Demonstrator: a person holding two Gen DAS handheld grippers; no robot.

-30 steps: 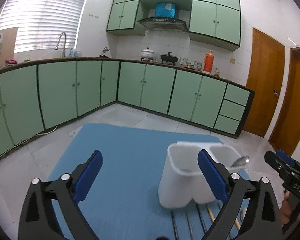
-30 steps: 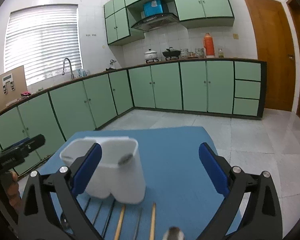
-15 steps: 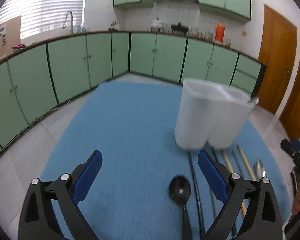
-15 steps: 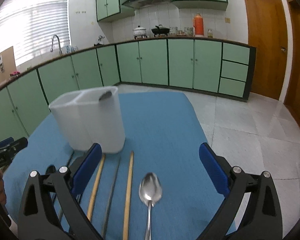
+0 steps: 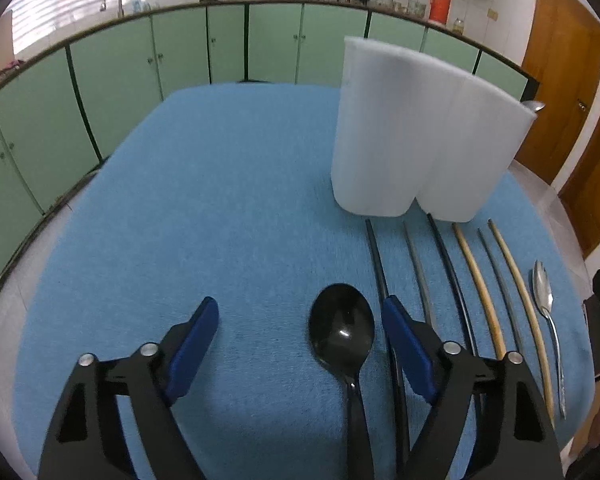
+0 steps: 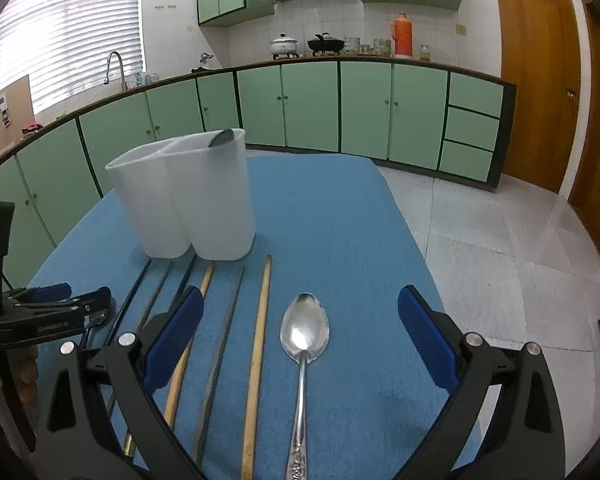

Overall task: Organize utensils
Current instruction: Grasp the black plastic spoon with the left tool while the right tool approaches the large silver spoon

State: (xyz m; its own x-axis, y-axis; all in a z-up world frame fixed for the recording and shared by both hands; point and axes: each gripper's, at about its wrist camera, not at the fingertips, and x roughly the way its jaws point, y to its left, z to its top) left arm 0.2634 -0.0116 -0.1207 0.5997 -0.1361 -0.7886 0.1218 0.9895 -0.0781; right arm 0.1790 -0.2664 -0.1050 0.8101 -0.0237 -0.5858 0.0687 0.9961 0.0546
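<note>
Now over blue mat (image 5: 220, 200). Left gripper (image 5: 300, 320) low above mat, jaws spread wide, nothing between pads; black spoon (image 5: 342, 330) lying bowl-up just inside right-hand finger, handle running back under gripper. Right gripper (image 6: 300, 312) likewise spread apart, holding nothing; silver spoon (image 6: 305, 330) flat on mat between its fingers, bowl toward far side, handle toward camera. White two-compartment holder (image 6: 188, 196) upright on far part of mat, one spoon bowl (image 6: 222, 137) showing above rim of right compartment. Row of chopsticks laid side by side on near side of holder: black (image 5: 376, 256), grey (image 5: 416, 256) and wooden (image 6: 260, 320) ones, ends close to holder base. Silver spoon right of row, black spoon left of it. Green cabinets (image 6: 312, 104) along far wall.
</note>
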